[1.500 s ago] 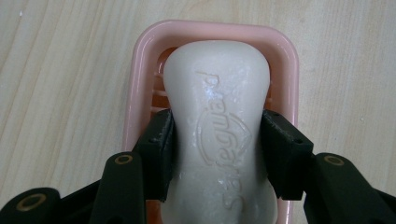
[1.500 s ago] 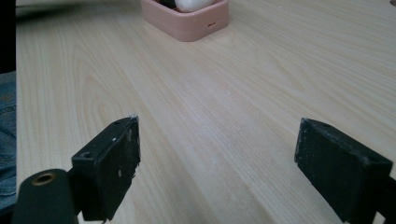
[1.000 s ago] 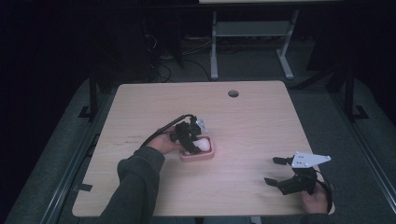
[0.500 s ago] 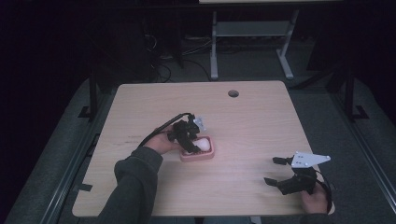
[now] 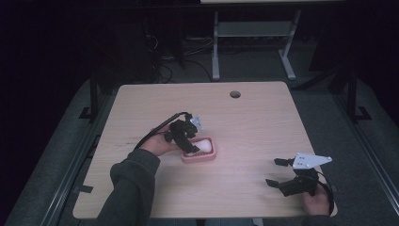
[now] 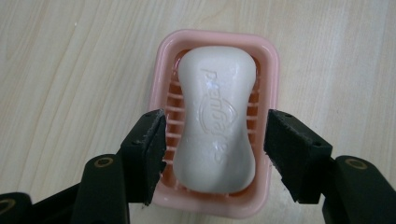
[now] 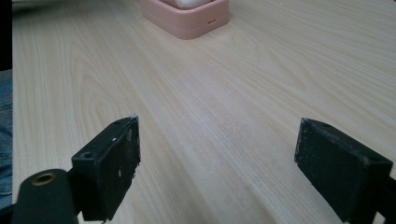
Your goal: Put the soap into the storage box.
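A white bar of soap (image 6: 217,107) with raised lettering lies in a pink ribbed soap dish (image 6: 159,74) on the wooden table (image 5: 254,127). My left gripper (image 6: 215,140) is open, its two jaws straddling the near half of the soap, with a small gap on each side. From above, the left gripper (image 5: 190,149) sits over the soap (image 5: 203,145) and the dish (image 5: 200,157), left of the table's middle. My right gripper (image 5: 274,172) is open near the front right corner, and nothing is between its jaws. In the right gripper view, the right gripper (image 7: 217,154) faces the dish (image 7: 187,21) across bare wood.
A round cable hole (image 5: 235,94) sits near the table's far edge. Beyond the table a white metal stand (image 5: 254,28) and cables rest on the dark floor. Bare wood lies between the dish and the right gripper.
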A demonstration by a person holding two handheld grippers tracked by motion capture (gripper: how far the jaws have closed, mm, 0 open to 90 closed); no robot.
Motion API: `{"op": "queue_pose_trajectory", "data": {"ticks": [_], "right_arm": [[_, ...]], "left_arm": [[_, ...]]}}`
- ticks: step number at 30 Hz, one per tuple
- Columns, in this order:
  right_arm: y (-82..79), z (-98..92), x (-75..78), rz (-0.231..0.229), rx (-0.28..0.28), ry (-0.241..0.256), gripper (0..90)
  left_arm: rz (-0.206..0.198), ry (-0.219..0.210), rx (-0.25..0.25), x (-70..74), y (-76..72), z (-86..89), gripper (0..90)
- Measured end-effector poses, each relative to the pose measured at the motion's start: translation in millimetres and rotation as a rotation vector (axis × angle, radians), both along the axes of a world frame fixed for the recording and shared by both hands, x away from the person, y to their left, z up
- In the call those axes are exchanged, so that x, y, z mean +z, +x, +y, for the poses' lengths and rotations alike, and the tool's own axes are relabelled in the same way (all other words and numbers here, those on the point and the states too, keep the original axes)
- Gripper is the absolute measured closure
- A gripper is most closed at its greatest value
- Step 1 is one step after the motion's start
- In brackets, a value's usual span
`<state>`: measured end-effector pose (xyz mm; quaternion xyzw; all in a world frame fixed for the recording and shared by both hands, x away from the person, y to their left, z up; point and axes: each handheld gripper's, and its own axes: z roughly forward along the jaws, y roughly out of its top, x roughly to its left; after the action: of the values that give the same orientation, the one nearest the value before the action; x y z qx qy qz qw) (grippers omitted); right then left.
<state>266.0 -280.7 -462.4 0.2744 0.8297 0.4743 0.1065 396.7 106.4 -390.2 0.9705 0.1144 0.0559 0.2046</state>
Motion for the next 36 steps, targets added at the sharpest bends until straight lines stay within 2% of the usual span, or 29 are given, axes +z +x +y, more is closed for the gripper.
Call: {"op": "queue_pose_trajectory", "data": {"ticks": [9, 11, 15, 17, 20, 26, 36], "right_arm": [[0.1, 1.9, 0.5, 0.000, 0.001, -0.007, 13.5], [0.1, 2.0, 0.4, 0.001, 0.000, -0.008, 13.5], [0.2, 1.8, 0.3, 0.002, -0.003, -0.005, 13.5], [-0.1, 1.7, 0.4, -0.001, -0.001, -0.009, 13.5], [-0.1, 0.9, 0.5, 0.001, -0.006, -0.007, 13.5], [0.1, 0.9, 0.1, 0.004, -0.007, -0.013, 13.5], [0.5, 1.5, -0.1, 0.006, -0.011, -0.016, 13.5]], "left_arm": [[-0.015, -0.030, 0.021, 0.2, -8.7, 14.7, 36.5], [-0.006, -0.056, 0.030, 1.0, -10.9, 17.1, 36.8], [-0.020, -0.038, 0.016, 1.8, -16.3, 17.5, 36.9], [-0.026, -0.046, 0.014, 2.2, -19.0, 18.0, 36.7], [-0.035, -0.037, 0.013, 3.9, -23.1, 19.5, 36.0], [-0.033, -0.061, 0.024, 6.5, -30.5, 27.8, 35.5], [-0.040, -0.059, 0.025, 8.2, -44.3, 45.1, 34.0]]}}
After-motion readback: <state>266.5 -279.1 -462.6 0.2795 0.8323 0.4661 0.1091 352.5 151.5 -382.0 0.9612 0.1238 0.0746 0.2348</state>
